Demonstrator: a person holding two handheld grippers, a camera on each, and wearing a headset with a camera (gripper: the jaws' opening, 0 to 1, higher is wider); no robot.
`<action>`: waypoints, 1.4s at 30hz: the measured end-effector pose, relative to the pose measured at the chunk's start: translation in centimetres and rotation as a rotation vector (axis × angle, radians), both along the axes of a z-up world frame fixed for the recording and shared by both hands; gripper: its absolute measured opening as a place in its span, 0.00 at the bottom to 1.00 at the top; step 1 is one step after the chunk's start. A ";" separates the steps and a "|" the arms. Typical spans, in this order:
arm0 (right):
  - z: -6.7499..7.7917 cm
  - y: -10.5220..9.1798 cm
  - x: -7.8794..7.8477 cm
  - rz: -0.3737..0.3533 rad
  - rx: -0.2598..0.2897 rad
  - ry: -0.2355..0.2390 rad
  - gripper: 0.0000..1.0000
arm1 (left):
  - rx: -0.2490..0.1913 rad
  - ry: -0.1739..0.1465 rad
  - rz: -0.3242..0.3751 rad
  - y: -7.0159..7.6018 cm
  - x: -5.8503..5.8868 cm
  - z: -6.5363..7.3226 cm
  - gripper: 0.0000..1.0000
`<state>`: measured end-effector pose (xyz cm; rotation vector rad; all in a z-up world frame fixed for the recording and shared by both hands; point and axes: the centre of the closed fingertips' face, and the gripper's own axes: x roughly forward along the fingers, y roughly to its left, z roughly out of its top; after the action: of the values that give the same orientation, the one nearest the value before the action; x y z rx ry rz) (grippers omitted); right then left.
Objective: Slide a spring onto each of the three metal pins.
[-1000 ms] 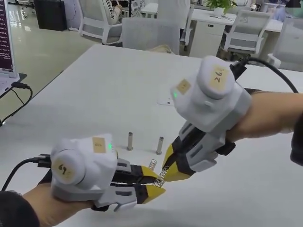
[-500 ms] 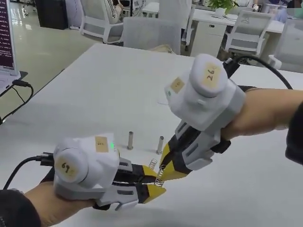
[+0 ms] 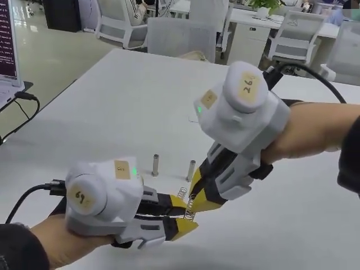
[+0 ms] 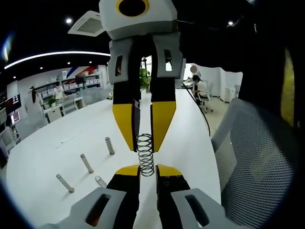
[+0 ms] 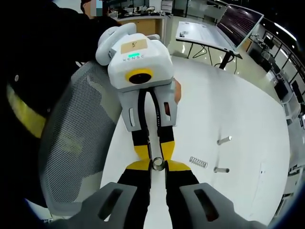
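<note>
Yellow tips of both tools meet on one spring (image 4: pixel 145 153), held in the air over the near part of the bench (image 3: pixel 112 101). The left tool (image 4: pixel 147 171) is almost shut and pinches one end of it. The right tool (image 5: pixel 158 165) is almost shut too and pinches the other end, so the spring spans between them, apart from the pins (image 3: pixel 155 165). Two bare pins stand on the bench just beyond the tools. In the left gripper view a third pin (image 4: pixel 110 145) seems to carry coils already, but it is small. A loose spring (image 3: pixel 181 193) lies on the bench near the pins.

I judge this to be a pass between the tools, or a correction of the grip. The danger is at the release. If one tool opens while the spring is bent or squeezed, it can jump away and roll off the bench. A grip on only the last coils may also let it tilt, and then its open end will miss the top of a pin.
</note>
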<state>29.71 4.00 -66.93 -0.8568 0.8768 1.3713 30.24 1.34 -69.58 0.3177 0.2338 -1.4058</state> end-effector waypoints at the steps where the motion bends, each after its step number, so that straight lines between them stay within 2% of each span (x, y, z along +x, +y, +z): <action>1: 0.0 -0.1 0.1 -0.002 -0.002 0.000 0.08 | -0.001 0.001 0.001 0.0 0.0 0.0 0.07; 12: 0.1 -0.4 0.6 -0.009 -0.005 -0.002 0.08 | -0.018 0.033 0.037 0.4 0.6 0.0 0.23; 19: 0.1 -0.8 0.9 -0.012 -0.010 -0.003 0.08 | -0.031 0.050 0.073 0.8 1.2 0.0 0.37; 23: 0.1 -1.0 1.2 -0.016 -0.011 -0.007 0.08 | -0.047 0.072 0.096 0.9 1.4 0.0 0.49; 30: 0.1 -1.0 1.6 -0.021 -0.010 -0.011 0.08 | -0.053 0.080 0.146 1.4 2.2 -0.1 0.66; 33: 0.1 -1.0 1.8 -0.023 -0.011 -0.012 0.08 | -0.067 0.097 0.165 1.5 2.4 0.0 0.72; 42: 0.0 -1.2 2.1 -0.030 -0.012 -0.011 0.08 | -0.074 0.102 0.203 2.3 3.0 -0.4 0.77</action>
<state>31.86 2.85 -66.95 -0.8567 0.8872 1.3348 33.24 3.68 -70.01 0.1570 0.2886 -1.2279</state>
